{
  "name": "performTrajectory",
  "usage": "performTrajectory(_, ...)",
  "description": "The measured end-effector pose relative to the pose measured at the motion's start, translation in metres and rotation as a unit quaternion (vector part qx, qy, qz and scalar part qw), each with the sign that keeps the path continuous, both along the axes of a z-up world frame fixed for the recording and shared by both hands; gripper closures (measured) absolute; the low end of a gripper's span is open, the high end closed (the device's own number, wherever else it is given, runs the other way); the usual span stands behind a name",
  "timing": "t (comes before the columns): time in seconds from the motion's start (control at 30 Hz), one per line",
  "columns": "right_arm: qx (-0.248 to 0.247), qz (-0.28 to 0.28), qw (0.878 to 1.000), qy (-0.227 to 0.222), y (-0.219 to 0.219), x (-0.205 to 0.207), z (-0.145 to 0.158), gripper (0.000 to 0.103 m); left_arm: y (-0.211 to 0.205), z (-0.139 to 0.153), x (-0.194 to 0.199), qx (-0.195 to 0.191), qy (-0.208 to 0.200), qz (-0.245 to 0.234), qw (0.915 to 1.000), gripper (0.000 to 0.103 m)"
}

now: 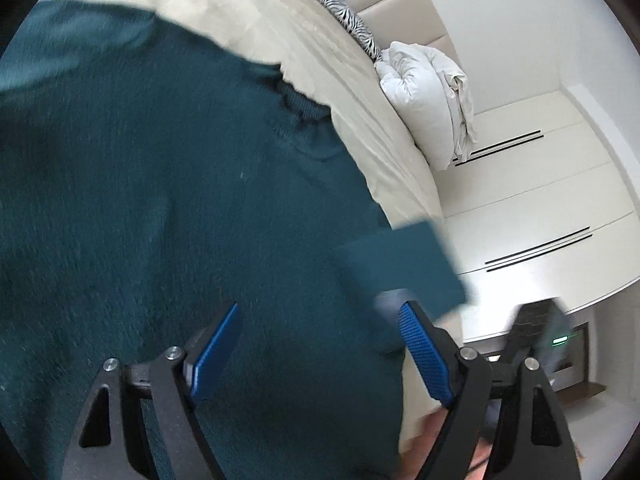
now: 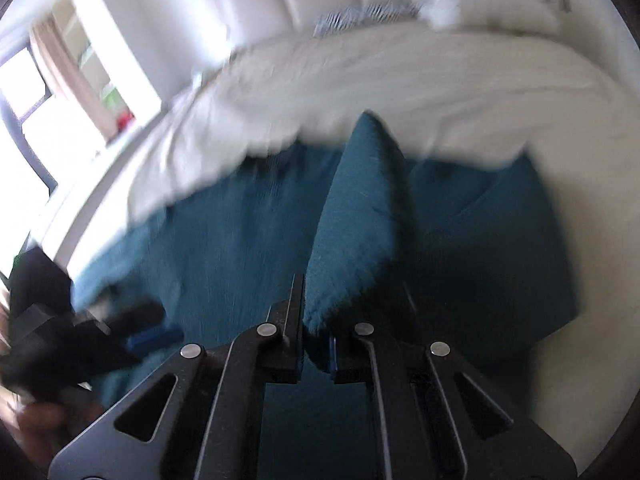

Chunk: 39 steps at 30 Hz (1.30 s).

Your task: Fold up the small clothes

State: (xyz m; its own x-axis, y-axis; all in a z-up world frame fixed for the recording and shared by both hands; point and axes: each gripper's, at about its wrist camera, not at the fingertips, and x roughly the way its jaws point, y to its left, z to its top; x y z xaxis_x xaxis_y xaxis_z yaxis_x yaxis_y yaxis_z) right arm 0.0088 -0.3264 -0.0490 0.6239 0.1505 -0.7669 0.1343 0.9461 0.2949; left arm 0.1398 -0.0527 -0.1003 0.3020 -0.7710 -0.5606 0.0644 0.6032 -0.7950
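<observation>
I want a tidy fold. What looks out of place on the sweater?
One sleeve is lifted off the sweater, pinched in the shut right gripper. The rest lies flat on the bed; nothing looks damaged.

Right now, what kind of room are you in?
Most likely a bedroom. A big bed with a cream cover fills the view, a padded headboard stands behind it, and a folded white duvet lies near a zebra-striped pillow. A teal sweater is spread on the bed.
</observation>
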Motion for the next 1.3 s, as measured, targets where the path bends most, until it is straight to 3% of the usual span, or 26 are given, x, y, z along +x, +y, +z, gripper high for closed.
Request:
performTrajectory(0.07,0.011,0.005,0.999,0.033,0.011,0.001,-0.025,0.091,-0.002,-0.004,0.0,-0.01,0.01,-0.004,0.9999,0.02)
performTrajectory(0.1,0.016,0.011,0.999,0.035,0.017,-0.006,-0.033,0.082,-0.004,-0.006,0.001,-0.014,0.017,-0.006,0.9997,0.018)
performTrajectory(0.17,0.011,0.016,1.0,0.021,0.037,-0.03,-0.035,0.055,-0.008,-0.01,0.002,-0.027,0.028,-0.009,0.9992,0.016)
performTrajectory(0.2,0.005,0.018,1.0,0.014,0.04,-0.039,-0.033,0.036,-0.01,-0.011,0.002,-0.034,0.034,-0.008,0.9988,0.014)
performTrajectory(0.33,0.015,0.019,1.0,-0.012,0.052,-0.073,-0.022,0.035,-0.019,-0.02,0.006,-0.056,0.06,-0.011,0.9966,0.013)
performTrajectory(0.4,0.056,0.0,0.998,-0.004,0.041,-0.073,-0.025,0.035,-0.024,-0.023,0.009,-0.055,0.067,-0.012,0.9962,0.013)
performTrajectory(0.47,0.126,-0.036,0.991,0.001,0.017,-0.094,-0.031,0.035,-0.031,-0.026,0.012,-0.043,0.069,-0.012,0.9966,0.021)
performTrajectory(0.5,0.153,-0.054,0.987,0.002,0.015,-0.109,-0.03,0.035,-0.034,-0.027,0.015,-0.036,0.07,-0.015,0.9968,0.034)
performTrajectory(0.53,0.192,-0.078,0.978,0.003,0.001,-0.109,-0.035,0.035,-0.039,-0.027,0.018,-0.026,0.074,-0.02,0.9967,0.055)
performTrajectory(0.57,0.223,-0.099,0.97,0.004,-0.011,-0.115,-0.041,0.035,-0.045,-0.028,0.022,-0.015,0.08,-0.029,0.9962,0.067)
performTrajectory(0.6,0.258,-0.12,0.959,0.002,-0.025,-0.119,-0.047,0.035,-0.05,-0.028,0.026,-0.008,0.083,-0.038,0.9958,0.09)
performTrajectory(0.63,0.294,-0.14,0.946,-0.002,-0.038,-0.123,-0.053,0.035,-0.053,-0.025,0.029,-0.002,0.079,-0.043,0.996,0.1)
performTrajectory(0.87,0.427,-0.219,0.877,-0.03,-0.084,-0.146,-0.077,0.035,-0.05,0.054,0.063,0.028,-0.039,-0.051,0.9976,0.1)
performTrajectory(1.0,0.454,-0.236,0.859,-0.029,-0.093,-0.133,-0.082,0.035,-0.038,0.093,0.075,0.044,-0.112,-0.044,0.9918,0.1)
performTrajectory(1.1,0.467,-0.248,0.848,-0.027,-0.1,-0.119,-0.085,0.034,-0.022,0.103,0.077,0.039,-0.138,-0.035,0.9891,0.1)
performTrajectory(1.3,0.474,-0.265,0.839,-0.028,-0.115,-0.084,-0.094,0.035,0.007,0.07,0.085,0.073,-0.132,-0.022,0.9883,0.099)
